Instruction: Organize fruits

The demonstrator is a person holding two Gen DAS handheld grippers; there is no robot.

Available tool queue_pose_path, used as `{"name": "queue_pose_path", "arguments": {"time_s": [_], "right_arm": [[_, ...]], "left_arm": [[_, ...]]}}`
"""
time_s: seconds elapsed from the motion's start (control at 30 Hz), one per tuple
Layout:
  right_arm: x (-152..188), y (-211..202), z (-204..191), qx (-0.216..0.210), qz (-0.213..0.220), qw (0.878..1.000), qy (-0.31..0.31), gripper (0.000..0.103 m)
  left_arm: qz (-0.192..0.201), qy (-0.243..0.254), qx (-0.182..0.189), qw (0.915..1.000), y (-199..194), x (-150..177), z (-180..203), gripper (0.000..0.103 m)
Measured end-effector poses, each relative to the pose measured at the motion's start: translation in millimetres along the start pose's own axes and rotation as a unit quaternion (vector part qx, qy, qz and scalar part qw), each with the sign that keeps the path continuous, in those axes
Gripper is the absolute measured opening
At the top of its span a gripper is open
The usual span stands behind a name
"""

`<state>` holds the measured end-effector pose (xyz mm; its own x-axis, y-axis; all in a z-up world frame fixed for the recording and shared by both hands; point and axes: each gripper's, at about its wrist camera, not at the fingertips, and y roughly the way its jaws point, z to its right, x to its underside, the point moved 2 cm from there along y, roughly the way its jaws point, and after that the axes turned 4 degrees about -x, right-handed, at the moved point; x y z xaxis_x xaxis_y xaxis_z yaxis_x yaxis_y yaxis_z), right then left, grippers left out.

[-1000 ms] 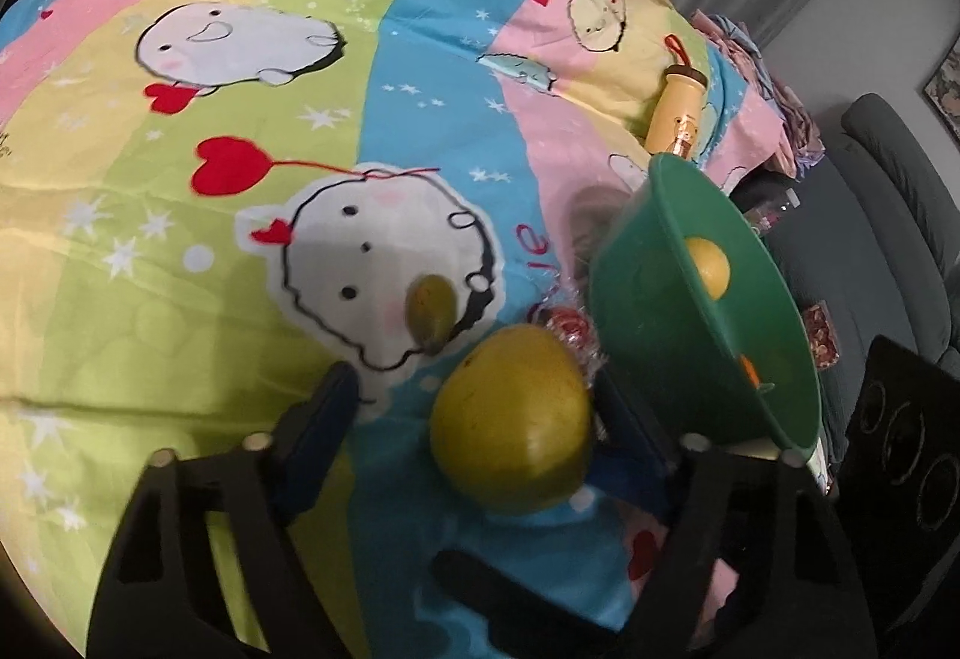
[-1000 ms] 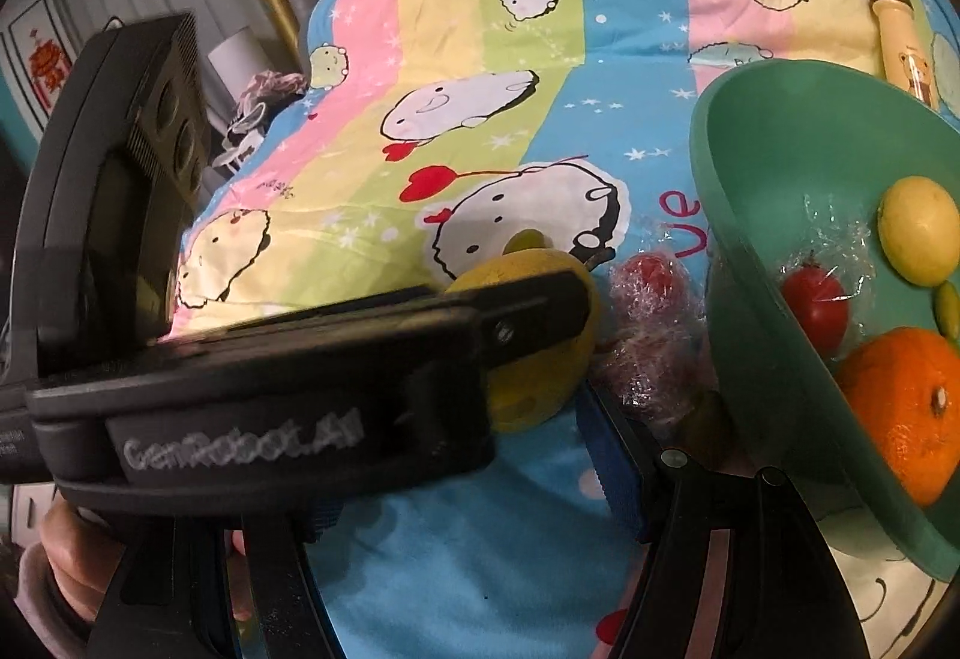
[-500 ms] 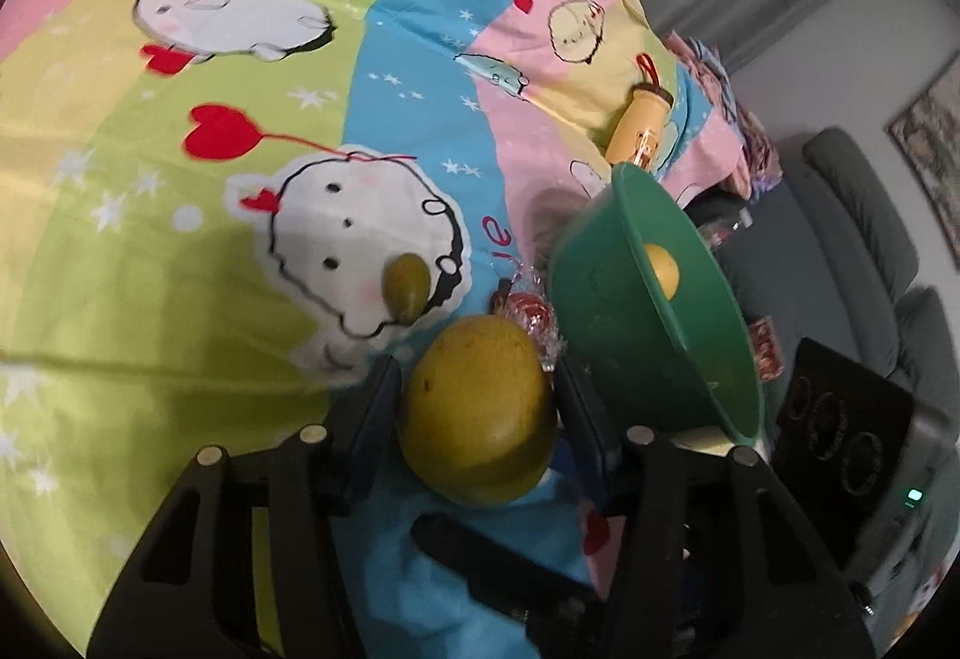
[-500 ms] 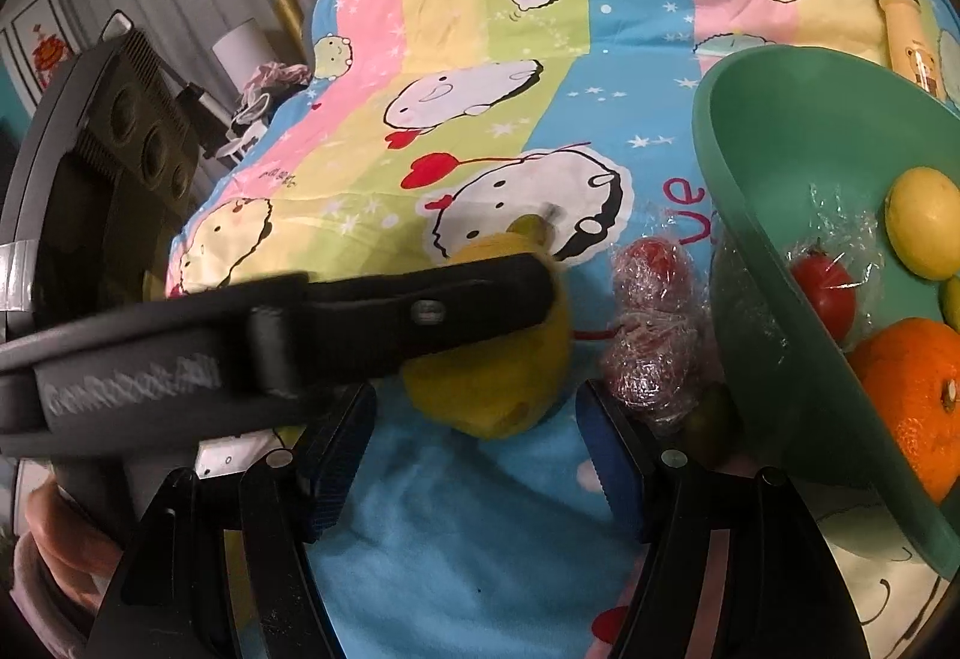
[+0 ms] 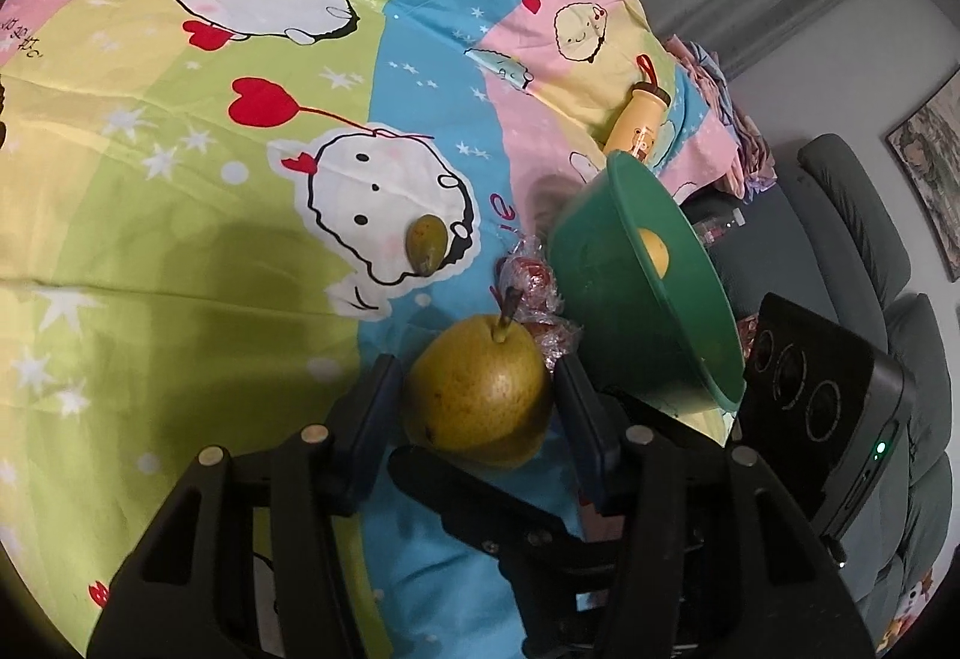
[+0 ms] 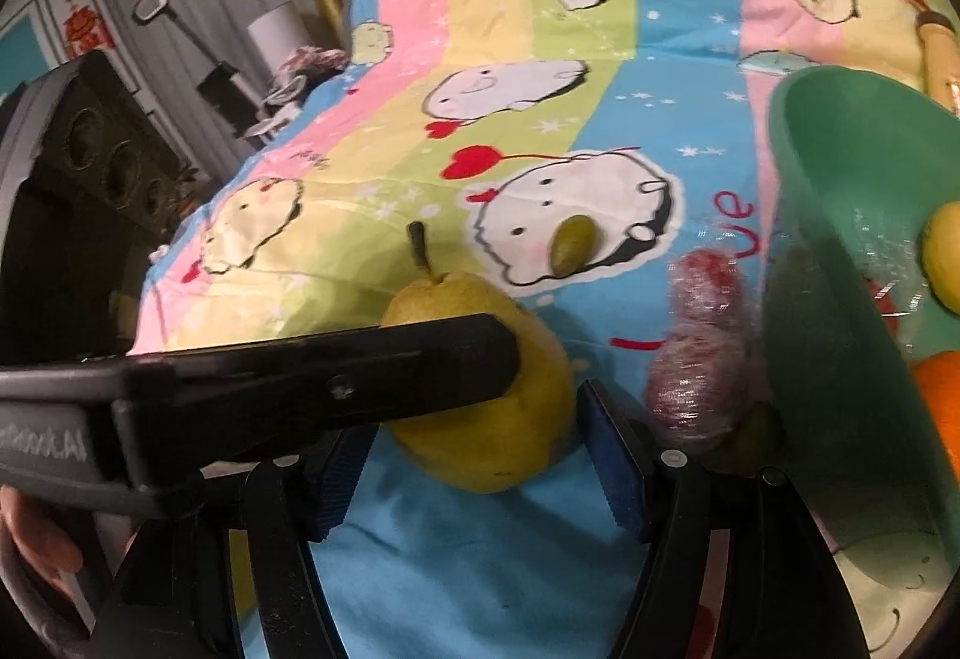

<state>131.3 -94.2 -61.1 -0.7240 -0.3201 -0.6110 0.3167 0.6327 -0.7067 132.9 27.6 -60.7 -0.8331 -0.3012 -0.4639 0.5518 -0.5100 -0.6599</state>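
In the left wrist view, the left gripper (image 5: 477, 407) is seen closed upon a yellow-green pear (image 5: 480, 398), where a second ago its pads stood well apart on either side of the fruit; the pear has also been tipped, so that its brown stem now points away from the tool. The grasp may be judged made, so the carry to the tilted green bowl (image 5: 606, 311), just ahead and to the right, would follow. The right gripper (image 6: 471, 458) has been narrowed slightly, but its blue pads remain parted, clear of the pear lying ahead of them. The pear's skin is matte and speckled, its form plump and rounded. Plastic-wrapped red fruits (image 5: 531, 278), crinkled and glossy, lie between pear and bowl; a small smooth olive-green fruit (image 5: 426, 242) rests farther ahead on the soft printed cloth (image 5: 180, 239).
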Motion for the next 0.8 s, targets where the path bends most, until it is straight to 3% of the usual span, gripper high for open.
{"name": "queue_pose_path", "arguments": {"time_s": [0.03,0.8], "right_arm": [[0.1,0.2,-0.3,0.007,0.0,1.0,-0.002,0.061],[-4.4,-22.1,-9.6,0.0,0.034,0.999,-0.012,0.061]], "left_arm": [[0.0,0.001,-0.001,1.0,0.3,-0.2,0.3,0.052],[0.029,0.04,-0.022,0.9986,-20.3,-1.4,25.3,0.052]]}}
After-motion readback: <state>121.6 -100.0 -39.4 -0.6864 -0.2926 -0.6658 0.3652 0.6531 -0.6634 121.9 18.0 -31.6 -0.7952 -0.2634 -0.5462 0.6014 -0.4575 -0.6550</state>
